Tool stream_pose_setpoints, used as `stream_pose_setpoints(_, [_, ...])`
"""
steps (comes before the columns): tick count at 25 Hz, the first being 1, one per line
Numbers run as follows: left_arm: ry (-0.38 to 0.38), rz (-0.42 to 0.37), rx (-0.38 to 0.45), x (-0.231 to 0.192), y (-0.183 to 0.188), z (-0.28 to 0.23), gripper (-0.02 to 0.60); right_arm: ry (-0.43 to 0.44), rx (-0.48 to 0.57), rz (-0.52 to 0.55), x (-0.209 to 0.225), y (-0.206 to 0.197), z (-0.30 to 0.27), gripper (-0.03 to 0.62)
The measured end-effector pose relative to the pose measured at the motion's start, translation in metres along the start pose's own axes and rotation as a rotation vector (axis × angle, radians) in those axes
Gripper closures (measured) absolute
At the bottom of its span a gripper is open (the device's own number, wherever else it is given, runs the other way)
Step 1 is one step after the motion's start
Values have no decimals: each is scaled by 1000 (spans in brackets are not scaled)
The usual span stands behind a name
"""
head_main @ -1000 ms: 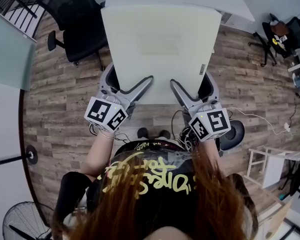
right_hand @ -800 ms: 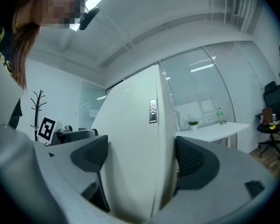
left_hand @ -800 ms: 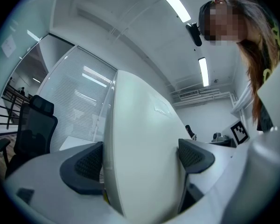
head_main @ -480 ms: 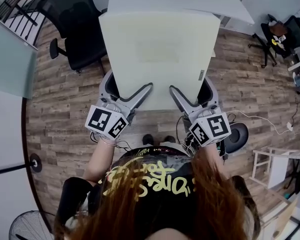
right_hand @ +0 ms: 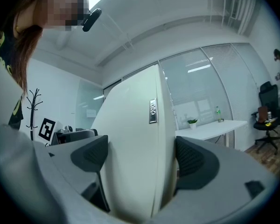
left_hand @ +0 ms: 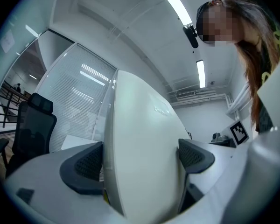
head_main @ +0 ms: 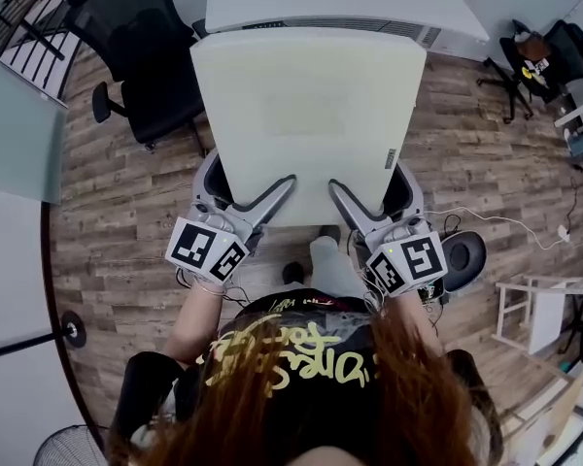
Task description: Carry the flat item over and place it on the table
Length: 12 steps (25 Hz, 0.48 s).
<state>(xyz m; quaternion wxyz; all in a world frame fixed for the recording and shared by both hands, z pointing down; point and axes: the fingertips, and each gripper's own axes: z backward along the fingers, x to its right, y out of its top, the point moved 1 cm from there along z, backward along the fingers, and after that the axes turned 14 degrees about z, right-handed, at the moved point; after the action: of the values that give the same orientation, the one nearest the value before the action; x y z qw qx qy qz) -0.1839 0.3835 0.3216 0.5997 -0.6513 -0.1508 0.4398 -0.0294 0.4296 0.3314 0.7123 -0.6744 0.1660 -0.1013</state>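
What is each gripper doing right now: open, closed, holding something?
Left gripper: closed on the near edge of the flat white panel.
Right gripper: closed on the same panel.

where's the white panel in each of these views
head view: the white panel lies flat and fills the upper middle.
left gripper view: the panel is bottom centre, clamped between the jaws.
right gripper view: the panel is bottom centre, clamped between the jaws.
shared landmark: the person's long hair, bottom of the head view, upper right in the left gripper view, upper left in the right gripper view.
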Motion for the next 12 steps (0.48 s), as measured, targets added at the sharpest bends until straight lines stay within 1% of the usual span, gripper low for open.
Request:
stream_pose_setpoints(8, [5,2,9,-8,2,-9,83,11,3,8,8,-1,-12,160])
stream_pose_setpoints(12, [10,-5,13,-18,4,-28,83,17,10,10,22,-3,-29,160])
